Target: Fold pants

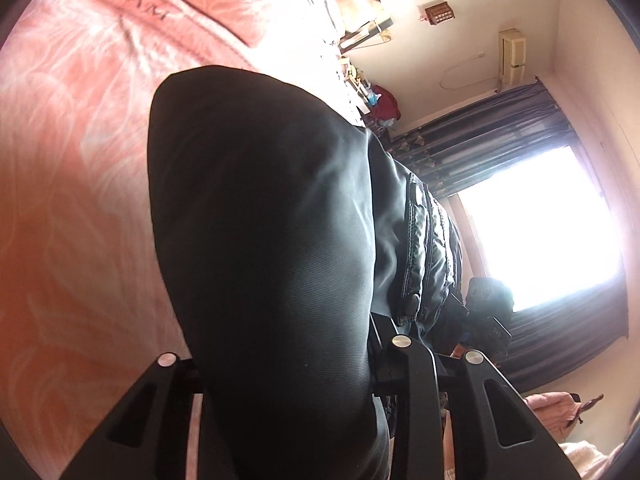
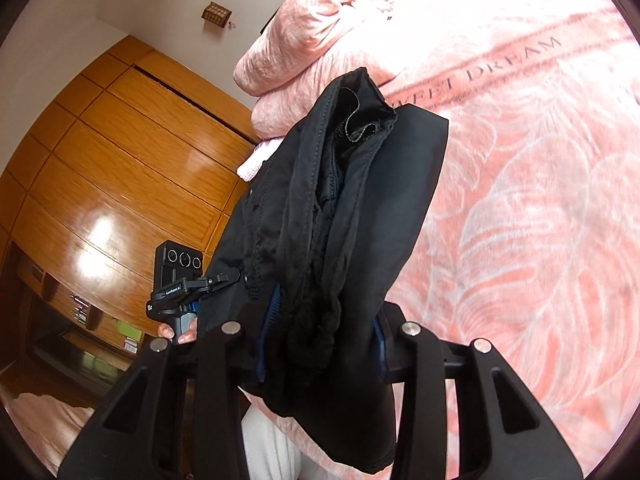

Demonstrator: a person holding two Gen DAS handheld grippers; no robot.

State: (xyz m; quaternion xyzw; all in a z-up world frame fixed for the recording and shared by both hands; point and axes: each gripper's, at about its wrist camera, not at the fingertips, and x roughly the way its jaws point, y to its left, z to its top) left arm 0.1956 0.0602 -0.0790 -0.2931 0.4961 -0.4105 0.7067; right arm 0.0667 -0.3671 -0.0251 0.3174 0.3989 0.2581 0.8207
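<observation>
Left wrist view, L to R: pink bedspread (image 1: 80, 160) w/ pale leaf pattern and "DREAM" lettering fills the left side. Mid-frame, the black pants (image 1: 260, 240) are bunched and lifted above the bed, covering most of the left tool (image 1: 288, 360). Fabric runs down between its fingers; the tool looks pinched on the pants, tho the fingertips are hidden by cloth. A shinier quilted part w/ stitching and a snap shows on the right of the bundle. Further R: the other handheld unit (image 1: 486, 312) seen dark against a bright window (image 1: 540, 232), dark curtain (image 1: 480, 148) beside it, a wall AC unit (image 1: 512, 56) above, and a small wooden box (image 1: 438, 12) on the wall.

Right wrist view, L to R: wooden wardrobe (image 2: 120, 160) w/ glossy panels; below it the left unit w/ three lenses (image 2: 180, 276), a hand (image 2: 180, 332) gripping its handle. Center: pants (image 2: 340, 220) gathered in thick folds, hem or waistband opening pointing up, held off the bed. The right tool (image 2: 320, 340) is pressed together on the bunched cloth, blue pads (image 2: 272, 304) visible at either side of the fabric. Behind: a rumpled pink quilt (image 2: 312, 40). Right side: bedspread (image 2: 540, 200) reading "SWEET DREAM".
</observation>
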